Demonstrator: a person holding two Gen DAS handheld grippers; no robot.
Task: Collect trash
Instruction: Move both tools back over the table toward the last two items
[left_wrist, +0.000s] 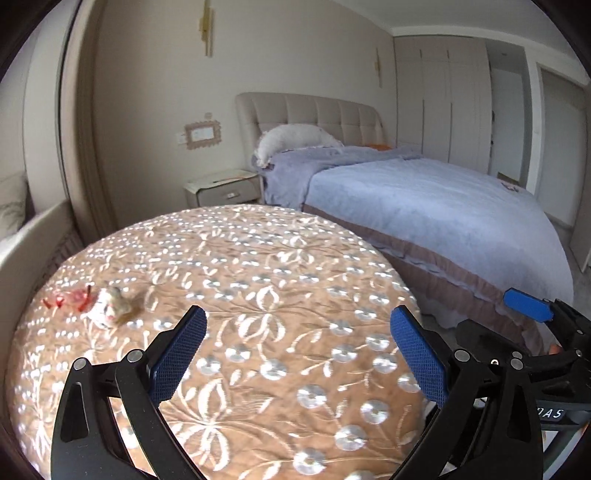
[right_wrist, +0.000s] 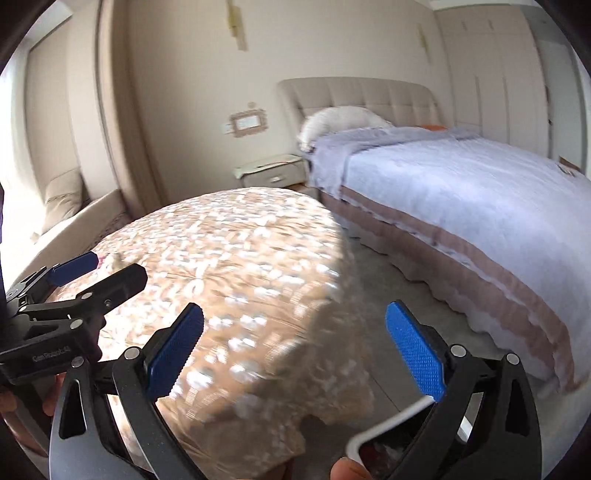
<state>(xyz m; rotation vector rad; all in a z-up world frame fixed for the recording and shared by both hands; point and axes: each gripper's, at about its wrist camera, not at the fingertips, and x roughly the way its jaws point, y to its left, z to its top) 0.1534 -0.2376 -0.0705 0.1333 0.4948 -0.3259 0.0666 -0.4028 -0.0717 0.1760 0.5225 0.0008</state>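
Note:
A crumpled white and brown piece of trash (left_wrist: 112, 308) lies on the round table with a tan flowered cloth (left_wrist: 240, 295), at its left side, beside a red wrapper (left_wrist: 72, 298). My left gripper (left_wrist: 297, 332) is open and empty above the table, right of and nearer than the trash. My right gripper (right_wrist: 295, 332) is open and empty over the table's right edge (right_wrist: 332, 288). The left gripper shows in the right wrist view (right_wrist: 98, 267), and the trash (right_wrist: 114, 261) is just visible behind it. A white curved handle (right_wrist: 384, 424) sits below the right finger.
A bed with a blue cover (left_wrist: 424, 206) stands to the right, with a white pillow (left_wrist: 291, 138) and a bedside cabinet (left_wrist: 223, 186) at its head. A beige sofa (right_wrist: 70, 218) lies left of the table. Grey floor (right_wrist: 399, 295) runs between table and bed.

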